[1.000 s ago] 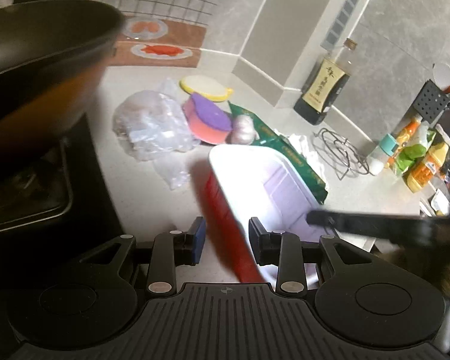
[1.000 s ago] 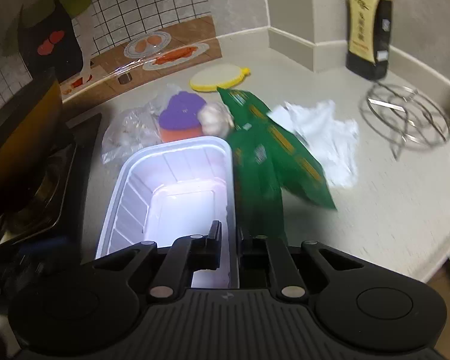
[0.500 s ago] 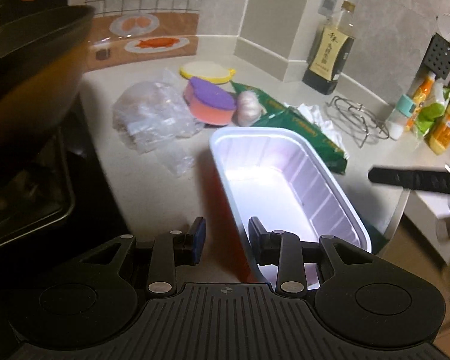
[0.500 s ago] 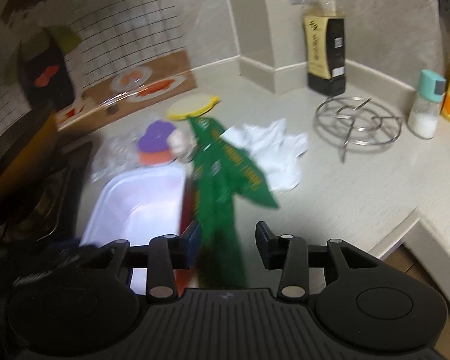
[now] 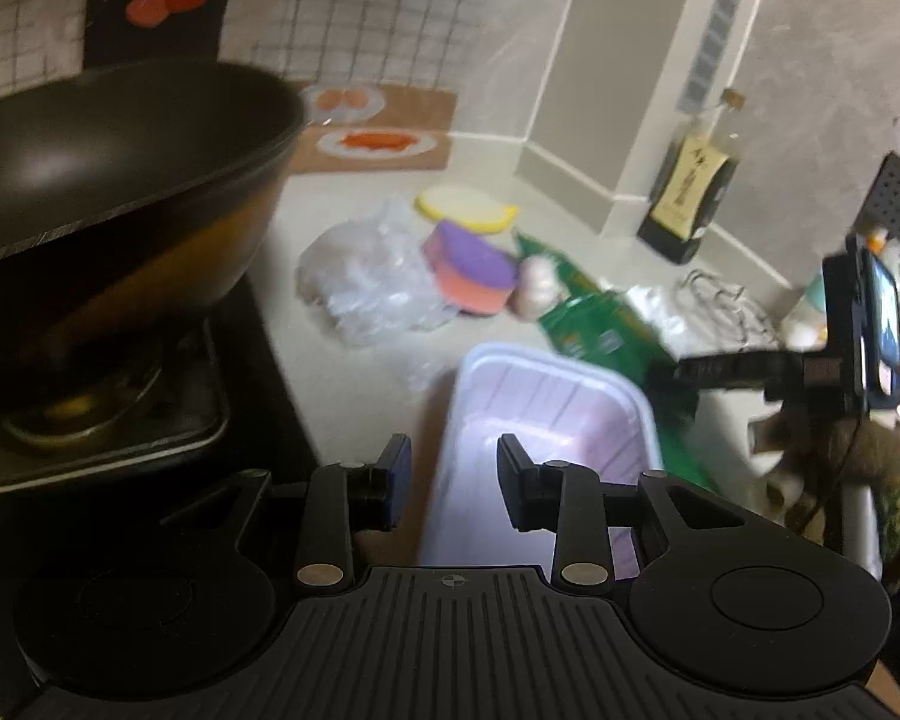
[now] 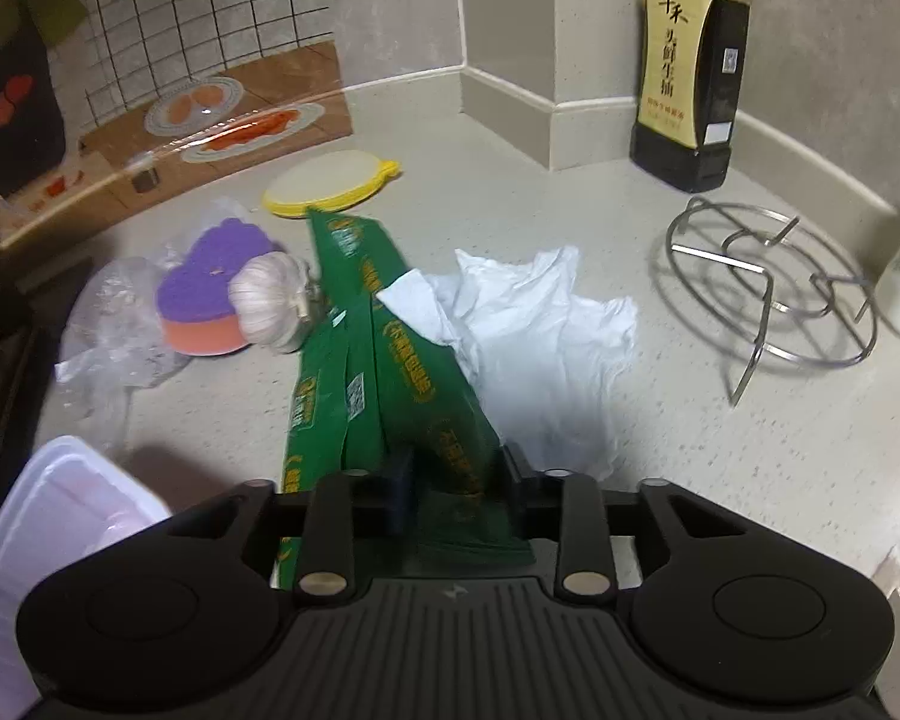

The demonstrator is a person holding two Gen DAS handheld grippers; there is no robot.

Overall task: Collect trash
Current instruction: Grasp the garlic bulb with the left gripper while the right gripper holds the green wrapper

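My left gripper (image 5: 453,480) is shut on the near rim of a white plastic tray (image 5: 546,396), held above the counter's front edge; the tray also shows at the lower left of the right wrist view (image 6: 60,504). My right gripper (image 6: 456,492) stands open around the near end of a green snack wrapper (image 6: 384,360) that lies on the counter. A crumpled white tissue (image 6: 534,324) lies to the wrapper's right. A clear plastic bag (image 6: 108,324) lies at the left, also in the left wrist view (image 5: 366,276).
A garlic bulb (image 6: 270,300) and a purple-orange sponge (image 6: 210,300) sit by the wrapper. A yellow lid (image 6: 330,183), a soy sauce bottle (image 6: 690,90) and a wire trivet (image 6: 774,288) stand behind. A black wok (image 5: 108,192) sits on the stove at the left.
My right gripper has let go of the tray, moved right and come down around the green wrapper. My left gripper has kept its hold on the tray and pulled it back.
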